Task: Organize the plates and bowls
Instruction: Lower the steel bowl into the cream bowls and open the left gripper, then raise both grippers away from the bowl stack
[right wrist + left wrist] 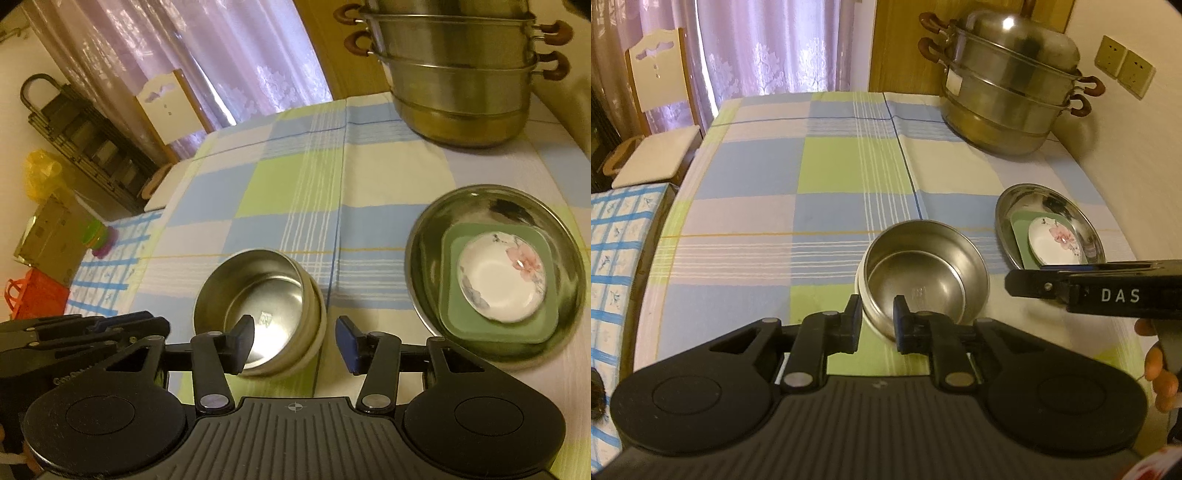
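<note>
Our left hand-held gripper (876, 320) pinches the steel bowl (923, 273) rim at 6 o'clock on the worktop (757, 221), our right hand-held gripper (295, 341) spread, and the shiny bowl may slip.

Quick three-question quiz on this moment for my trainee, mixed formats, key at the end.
1. True or false: the left gripper straddles the steel bowl's near rim.
2. Which dish lies directly on the green square plate? A) steel bowl B) flowered saucer C) steamer pot
3. Fill in: the green plate sits inside the large steel ____.

Key: 1 true; 2 B; 3 basin.
</note>
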Demonstrator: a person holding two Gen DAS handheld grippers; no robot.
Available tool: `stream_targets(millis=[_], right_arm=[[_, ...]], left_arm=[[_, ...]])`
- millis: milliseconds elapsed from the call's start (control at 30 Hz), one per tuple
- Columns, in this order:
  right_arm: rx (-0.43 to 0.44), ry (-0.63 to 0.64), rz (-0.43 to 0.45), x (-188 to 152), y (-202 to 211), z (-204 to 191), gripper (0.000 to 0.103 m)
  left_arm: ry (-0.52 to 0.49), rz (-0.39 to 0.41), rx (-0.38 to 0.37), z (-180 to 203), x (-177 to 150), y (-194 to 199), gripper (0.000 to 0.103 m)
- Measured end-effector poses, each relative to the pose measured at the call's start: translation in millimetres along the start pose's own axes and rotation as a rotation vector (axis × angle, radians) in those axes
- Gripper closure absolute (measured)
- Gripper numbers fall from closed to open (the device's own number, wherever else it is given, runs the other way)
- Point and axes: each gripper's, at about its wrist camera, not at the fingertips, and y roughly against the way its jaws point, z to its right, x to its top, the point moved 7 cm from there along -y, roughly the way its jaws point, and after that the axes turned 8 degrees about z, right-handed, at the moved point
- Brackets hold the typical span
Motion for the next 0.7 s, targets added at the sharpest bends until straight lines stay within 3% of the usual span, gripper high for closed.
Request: stream_targets(millis=[433,700], right_arm=[[0.034,0.016,0.049,-41,62,8,0.046],[0.023,0.104,0.043,-71,96,13,0.036]], left_arm=[[-0.015,0.001,0.008,25,-49,56,0.087],[0.014,-0.036,0.013,48,-87,80,0.087]])
